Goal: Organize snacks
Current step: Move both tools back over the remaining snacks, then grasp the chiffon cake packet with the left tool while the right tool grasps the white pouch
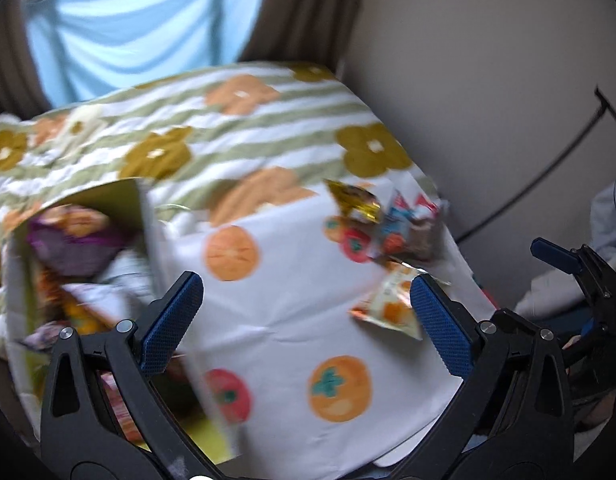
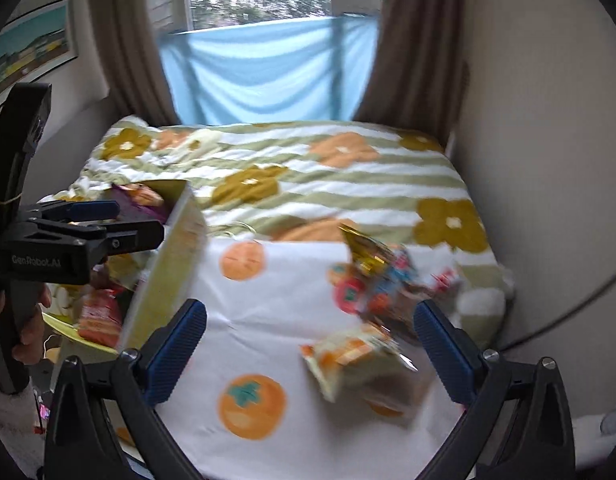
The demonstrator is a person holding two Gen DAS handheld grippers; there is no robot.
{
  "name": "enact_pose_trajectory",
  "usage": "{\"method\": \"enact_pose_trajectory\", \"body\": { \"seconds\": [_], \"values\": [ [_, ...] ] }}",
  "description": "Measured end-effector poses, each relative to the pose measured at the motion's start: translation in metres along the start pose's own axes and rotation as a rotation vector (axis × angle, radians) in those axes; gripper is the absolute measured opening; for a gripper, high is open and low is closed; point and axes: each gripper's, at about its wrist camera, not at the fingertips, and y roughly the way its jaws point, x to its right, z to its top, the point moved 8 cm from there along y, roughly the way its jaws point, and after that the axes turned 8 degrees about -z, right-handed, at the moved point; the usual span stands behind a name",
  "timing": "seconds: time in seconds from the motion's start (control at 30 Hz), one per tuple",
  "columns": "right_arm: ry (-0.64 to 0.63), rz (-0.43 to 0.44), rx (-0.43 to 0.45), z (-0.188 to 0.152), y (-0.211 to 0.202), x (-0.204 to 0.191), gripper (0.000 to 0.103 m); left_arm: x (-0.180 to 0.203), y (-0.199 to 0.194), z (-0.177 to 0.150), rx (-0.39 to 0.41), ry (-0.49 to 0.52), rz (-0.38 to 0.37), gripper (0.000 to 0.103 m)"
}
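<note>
A yellow-green box (image 1: 80,264) holding several snack packs stands at the left; it also shows in the right wrist view (image 2: 164,272). Loose snacks lie on the white fruit-print cloth (image 1: 276,312) at the right: a gold pack (image 1: 353,200), a blue-red pack (image 1: 403,228) and an orange-white pack (image 1: 387,304). In the right wrist view they are the gold pack (image 2: 367,252), the blue-red pack (image 2: 395,280) and the orange-white pack (image 2: 355,360). My left gripper (image 1: 304,320) is open and empty over the cloth, beside the box. My right gripper (image 2: 311,356) is open and empty, just before the orange-white pack. The left gripper also shows at the left in the right wrist view (image 2: 104,220).
The cloth lies on a bed with a striped flower quilt (image 2: 308,176). A beige wall (image 2: 547,160) runs along the right, with a dark cable (image 1: 547,168) on it. Brown curtains and a blue sheet (image 2: 268,68) hang behind the bed. The frames are blurred.
</note>
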Motion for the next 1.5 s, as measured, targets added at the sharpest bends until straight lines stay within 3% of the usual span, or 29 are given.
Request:
{"method": "enact_pose_trajectory", "body": {
  "seconds": [0.17, 0.33, 0.67, 0.9, 0.97, 1.0, 1.03, 1.3, 1.5],
  "values": [
    [0.066, 0.015, -0.068, -0.029, 0.014, 0.046, 0.103, 0.046, 0.062, -0.005, -0.109, 0.031, -0.080, 0.102],
    [0.137, 0.011, -0.124, -0.058, 0.034, 0.073, 0.103, 0.067, 0.114, -0.021, -0.234, 0.088, -0.095, 0.102],
    [0.280, -0.065, -0.236, -0.114, 0.079, 0.083, 0.103, 0.083, 0.196, -0.050, -0.450, 0.224, -0.173, 0.102],
    [0.352, -0.116, -0.266, -0.136, 0.099, 0.082, 0.103, 0.089, 0.229, -0.068, -0.549, 0.272, -0.239, 0.088],
    [0.371, -0.123, -0.272, -0.139, 0.104, 0.082, 0.103, 0.090, 0.235, -0.073, -0.569, 0.278, -0.255, 0.085],
    [0.380, -0.122, -0.274, -0.140, 0.105, 0.082, 0.103, 0.090, 0.236, -0.075, -0.578, 0.281, -0.260, 0.074],
    [0.388, -0.121, -0.277, -0.139, 0.106, 0.081, 0.103, 0.091, 0.238, -0.077, -0.589, 0.286, -0.262, 0.070],
    [0.397, -0.133, -0.275, -0.134, 0.114, 0.077, 0.103, 0.083, 0.234, -0.077, -0.580, 0.337, -0.221, 0.063],
    [0.388, -0.155, -0.275, -0.133, 0.127, 0.075, 0.103, 0.058, 0.226, -0.068, -0.560, 0.297, -0.174, 0.061]
  ]
}}
